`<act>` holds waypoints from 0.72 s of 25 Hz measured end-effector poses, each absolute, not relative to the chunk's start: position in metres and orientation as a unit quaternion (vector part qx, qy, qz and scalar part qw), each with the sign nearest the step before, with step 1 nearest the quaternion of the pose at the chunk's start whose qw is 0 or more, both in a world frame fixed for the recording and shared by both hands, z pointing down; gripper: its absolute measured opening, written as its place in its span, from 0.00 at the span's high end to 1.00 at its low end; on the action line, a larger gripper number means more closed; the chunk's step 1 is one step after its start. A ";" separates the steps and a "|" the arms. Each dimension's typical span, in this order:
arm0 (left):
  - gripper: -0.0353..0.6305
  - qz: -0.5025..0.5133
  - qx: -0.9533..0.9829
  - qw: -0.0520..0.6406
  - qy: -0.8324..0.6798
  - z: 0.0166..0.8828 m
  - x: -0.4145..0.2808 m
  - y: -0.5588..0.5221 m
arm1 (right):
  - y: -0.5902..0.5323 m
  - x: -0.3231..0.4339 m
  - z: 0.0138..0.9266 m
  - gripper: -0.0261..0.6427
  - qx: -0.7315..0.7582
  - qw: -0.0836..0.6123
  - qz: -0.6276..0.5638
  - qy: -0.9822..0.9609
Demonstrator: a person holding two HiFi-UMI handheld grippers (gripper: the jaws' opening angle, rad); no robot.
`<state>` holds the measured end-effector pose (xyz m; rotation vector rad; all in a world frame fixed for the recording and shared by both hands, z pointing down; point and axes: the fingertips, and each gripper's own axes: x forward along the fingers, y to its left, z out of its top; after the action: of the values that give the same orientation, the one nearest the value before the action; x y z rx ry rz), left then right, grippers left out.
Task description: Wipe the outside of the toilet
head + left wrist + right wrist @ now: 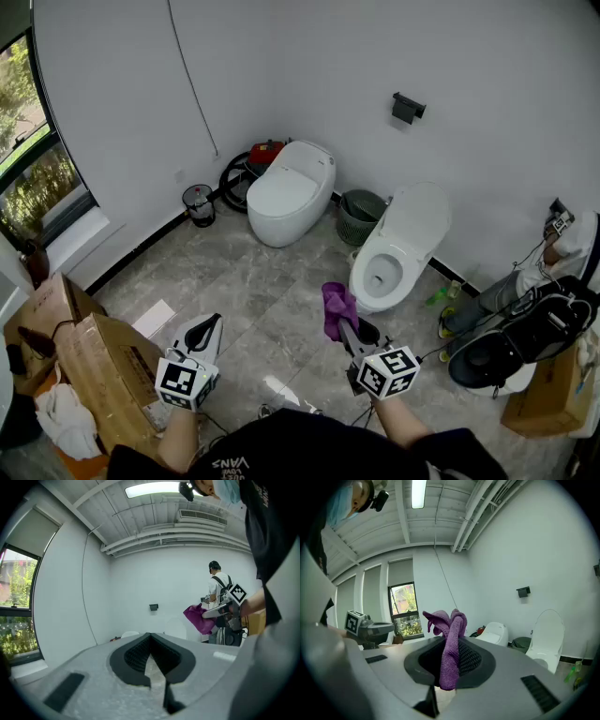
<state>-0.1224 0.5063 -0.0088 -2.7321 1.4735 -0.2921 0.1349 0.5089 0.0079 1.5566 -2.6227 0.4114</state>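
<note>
Two white toilets stand by the far wall: one with its lid shut [291, 190] and one with its lid up [396, 251], the bowl open. My right gripper [346, 327] is shut on a purple cloth [337, 306], held in the air just left of the open toilet's front. In the right gripper view the cloth [451, 656] hangs out of the jaws, with both toilets [545, 638] ahead at the right. My left gripper [208, 330] is shut with nothing in it, over the floor at the lower left. The left gripper view shows the cloth [198, 618] at the right.
A green basket [361, 216] sits between the toilets, and a small black bin [199, 204] stands by the left wall. Cardboard boxes [101, 367] fill the lower left. Another person [553, 258] and dark gear [511, 342] are at the right. A green bottle [438, 297] lies beside the open toilet.
</note>
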 end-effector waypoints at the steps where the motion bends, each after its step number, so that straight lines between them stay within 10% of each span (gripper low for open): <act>1: 0.94 -0.096 -0.879 0.017 0.466 -0.007 -0.125 0.506 | 0.509 0.131 0.009 0.90 0.506 0.033 0.134 -0.851; 18: 0.93 -0.097 -0.906 0.039 0.410 0.008 -0.164 0.475 | 0.489 0.076 0.007 0.90 0.529 0.014 0.128 -0.839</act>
<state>-0.1639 0.4751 0.0082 -2.7780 1.2573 -0.2962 0.0756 0.4888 0.0066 1.6475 -2.6120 0.3985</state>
